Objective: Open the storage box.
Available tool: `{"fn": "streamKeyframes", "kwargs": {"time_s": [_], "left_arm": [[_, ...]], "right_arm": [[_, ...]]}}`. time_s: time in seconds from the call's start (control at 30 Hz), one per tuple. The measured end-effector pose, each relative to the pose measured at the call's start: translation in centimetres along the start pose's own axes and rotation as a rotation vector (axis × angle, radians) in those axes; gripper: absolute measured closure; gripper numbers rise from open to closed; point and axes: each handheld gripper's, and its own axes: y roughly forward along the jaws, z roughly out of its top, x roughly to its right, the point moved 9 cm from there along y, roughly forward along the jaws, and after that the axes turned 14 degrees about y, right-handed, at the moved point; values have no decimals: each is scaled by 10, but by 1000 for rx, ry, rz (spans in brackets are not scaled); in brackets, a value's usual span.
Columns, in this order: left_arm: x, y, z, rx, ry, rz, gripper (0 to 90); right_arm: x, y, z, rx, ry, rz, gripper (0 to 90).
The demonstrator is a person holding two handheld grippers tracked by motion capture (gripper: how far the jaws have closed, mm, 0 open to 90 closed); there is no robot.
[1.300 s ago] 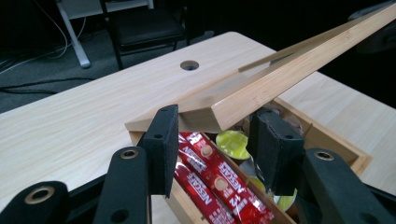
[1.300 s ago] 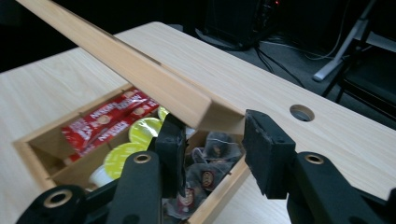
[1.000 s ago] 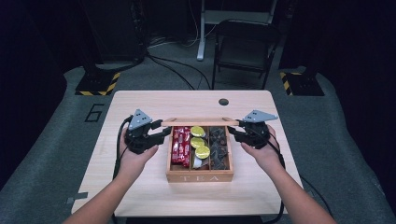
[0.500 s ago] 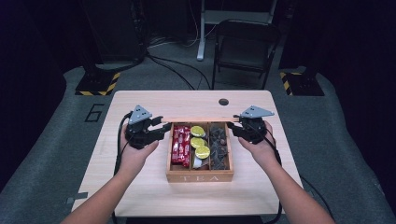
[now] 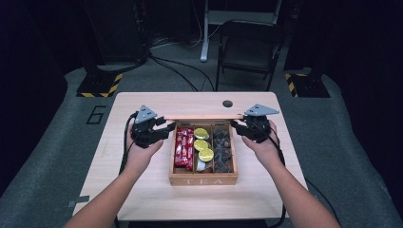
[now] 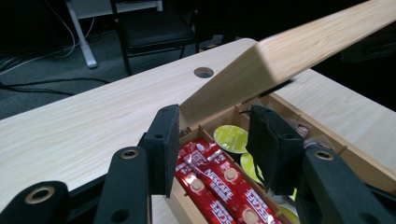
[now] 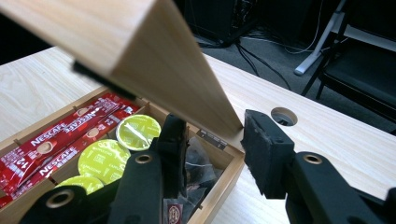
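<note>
Though dim, sachets (image 5: 222,147) beneath raised lid (image 5: 204,117)

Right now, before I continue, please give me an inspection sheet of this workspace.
Surface: wooden table with a round hole near its far edge.
Job's things: tea box, its lid tilted partly open; red sachets, yellow-green capsules and dark packets in three compartments.
Clutter: nothing seen.
Grippers: left gripper and right gripper at the lid's two ends; right jaws have just been closing; contact cannot be confirmed.
Cables: black cables trail from the grippers; more on the floor.
Surroundings: chair, dark room.
</note>
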Motion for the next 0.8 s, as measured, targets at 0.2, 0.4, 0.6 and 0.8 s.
{"fn": "streamKeyframes", "kwargs": {"time_s": [0.2, 0.4, 0.6, 0.8], "left_arm": [[-7, 13, -2, -6, 9, 21, 551], [-13, 23, -5, -11, 12, 40, 583], [-18, 30, -6, -17, -7, 49, 612], [-20, 33, -3, -27, -20, 65, 612]], "right_arm": [[1, 2, 5, 6, 16, -10, 601], [2, 4, 9, 13, 20, -7, 600], [3, 6, 12, 19, 24, -10, 601], [5, 8, 14, 33, 41, -8, 599]]}}
